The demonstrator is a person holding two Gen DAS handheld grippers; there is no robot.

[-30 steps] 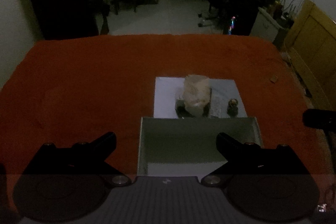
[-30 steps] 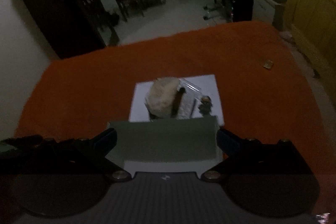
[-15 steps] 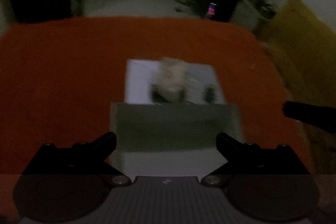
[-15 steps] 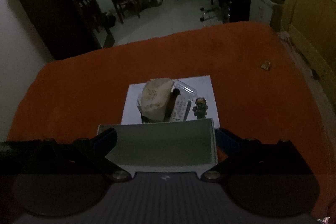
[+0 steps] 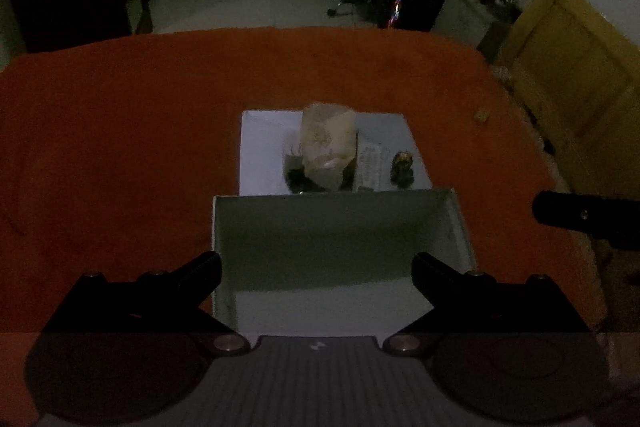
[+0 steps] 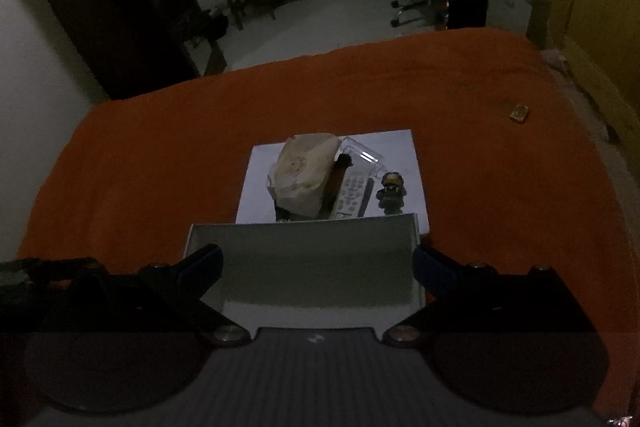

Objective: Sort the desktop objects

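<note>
Both views steadied above box [image 5: 340,247] | hand-held grippers [image 5: 316,267] [image 6: 318,263] wide, empty

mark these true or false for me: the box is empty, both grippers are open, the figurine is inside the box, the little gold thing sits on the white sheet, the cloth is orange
1. The open white box is empty. True, as far as its visible inside shows.
2. The left gripper and the right gripper are both open. True.
3. The small figurine is inside the box. False: it stands on the white sheet beyond the box.
4. The little gold object sits on the white sheet. False: it lies apart on the cloth, far right.
5. The cloth is orange. True.
</note>
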